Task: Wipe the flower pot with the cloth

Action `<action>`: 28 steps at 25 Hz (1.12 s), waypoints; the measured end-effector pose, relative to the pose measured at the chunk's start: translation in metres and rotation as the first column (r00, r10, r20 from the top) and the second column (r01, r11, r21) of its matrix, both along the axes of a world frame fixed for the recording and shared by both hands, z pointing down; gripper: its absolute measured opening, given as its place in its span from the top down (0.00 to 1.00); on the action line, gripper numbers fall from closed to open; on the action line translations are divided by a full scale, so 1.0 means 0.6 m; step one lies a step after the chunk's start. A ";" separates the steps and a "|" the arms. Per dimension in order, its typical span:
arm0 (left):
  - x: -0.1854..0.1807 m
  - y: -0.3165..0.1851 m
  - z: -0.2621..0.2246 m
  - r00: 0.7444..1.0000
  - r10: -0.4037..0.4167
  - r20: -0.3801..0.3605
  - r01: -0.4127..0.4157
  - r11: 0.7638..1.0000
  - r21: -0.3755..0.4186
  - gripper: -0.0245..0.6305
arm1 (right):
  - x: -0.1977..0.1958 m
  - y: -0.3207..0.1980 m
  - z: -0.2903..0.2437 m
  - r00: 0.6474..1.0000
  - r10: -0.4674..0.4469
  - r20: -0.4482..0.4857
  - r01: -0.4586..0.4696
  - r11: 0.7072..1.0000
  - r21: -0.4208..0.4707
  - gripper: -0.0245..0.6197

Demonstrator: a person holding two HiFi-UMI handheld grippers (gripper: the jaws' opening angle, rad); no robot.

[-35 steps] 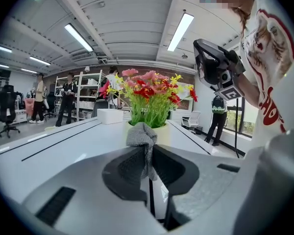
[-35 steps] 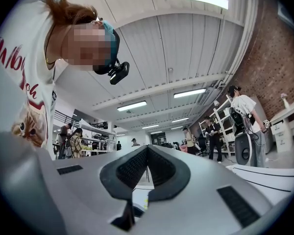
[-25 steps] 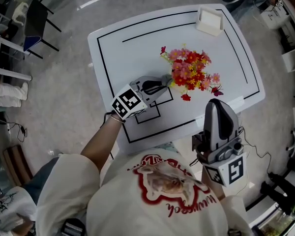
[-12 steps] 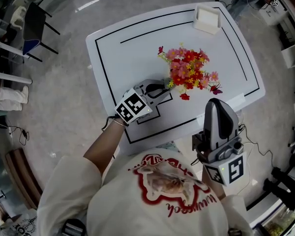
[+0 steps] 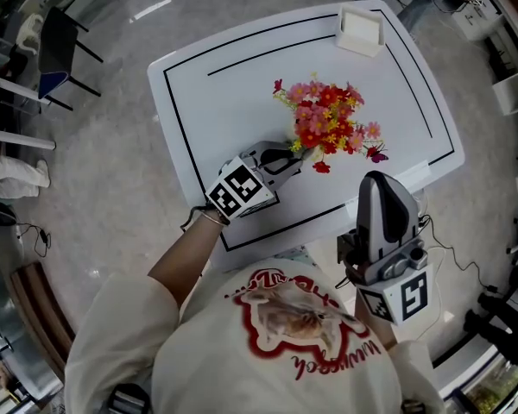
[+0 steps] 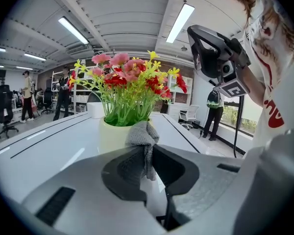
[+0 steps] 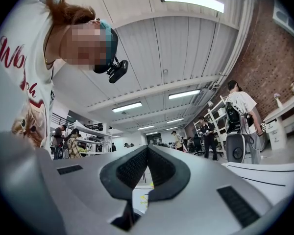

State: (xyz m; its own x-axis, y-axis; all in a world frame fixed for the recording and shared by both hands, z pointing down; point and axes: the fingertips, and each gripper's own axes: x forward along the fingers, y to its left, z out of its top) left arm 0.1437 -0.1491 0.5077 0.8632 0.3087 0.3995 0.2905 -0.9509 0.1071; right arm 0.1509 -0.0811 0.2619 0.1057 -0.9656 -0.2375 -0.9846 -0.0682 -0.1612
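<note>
A pale yellow flower pot (image 6: 113, 135) with red, pink and yellow flowers (image 5: 330, 121) stands on the white table (image 5: 216, 102). My left gripper (image 5: 295, 155) is shut on a small grey cloth (image 6: 143, 140), and the cloth lies against the pot's near side. In the left gripper view the cloth bunches up between the jaw tips right in front of the pot. My right gripper (image 5: 378, 188) is shut with nothing in it, held up off the table's near right corner and tilted upward, away from the pot.
A white box (image 5: 361, 30) sits at the table's far right corner. Black lines mark rectangles on the tabletop. Chairs (image 5: 56, 33) stand on the floor to the left. Several people and shelves show far off in both gripper views.
My left gripper has crept a little toward the pot with the cloth. The right gripper has stayed where it was.
</note>
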 end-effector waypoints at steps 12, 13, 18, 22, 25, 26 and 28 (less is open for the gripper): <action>0.025 0.038 -0.007 1.000 0.023 0.010 -0.023 1.000 -0.004 0.90 | 0.017 0.010 0.014 1.000 0.022 0.009 -0.022 1.000 -0.020 0.97; 0.027 0.041 -0.007 1.000 0.023 0.009 -0.023 1.000 0.001 0.90 | 0.018 0.011 0.016 1.000 0.024 0.008 -0.024 0.999 -0.023 0.97; 0.033 0.048 -0.006 1.000 0.021 0.010 -0.021 1.000 -0.019 0.90 | 0.024 0.016 0.022 0.999 0.036 0.009 -0.036 0.999 -0.032 0.97; 0.038 0.058 -0.008 1.000 0.031 0.004 -0.031 0.999 -0.032 0.90 | 0.026 0.020 0.025 0.999 0.043 0.008 -0.043 0.998 -0.038 0.97; 0.038 0.070 -0.011 0.999 0.045 -0.004 -0.045 0.998 -0.042 0.90 | 0.029 0.024 0.027 0.999 0.051 0.004 -0.050 0.998 -0.041 0.97; 0.036 0.074 -0.013 0.999 0.050 -0.010 -0.051 0.998 -0.046 0.90 | 0.031 0.025 0.026 0.999 0.053 0.002 -0.053 0.998 -0.042 0.97; 0.031 0.082 -0.020 0.998 0.058 -0.025 -0.060 0.997 -0.056 0.90 | 0.033 0.028 0.026 0.998 0.057 0.001 -0.057 0.998 -0.040 0.97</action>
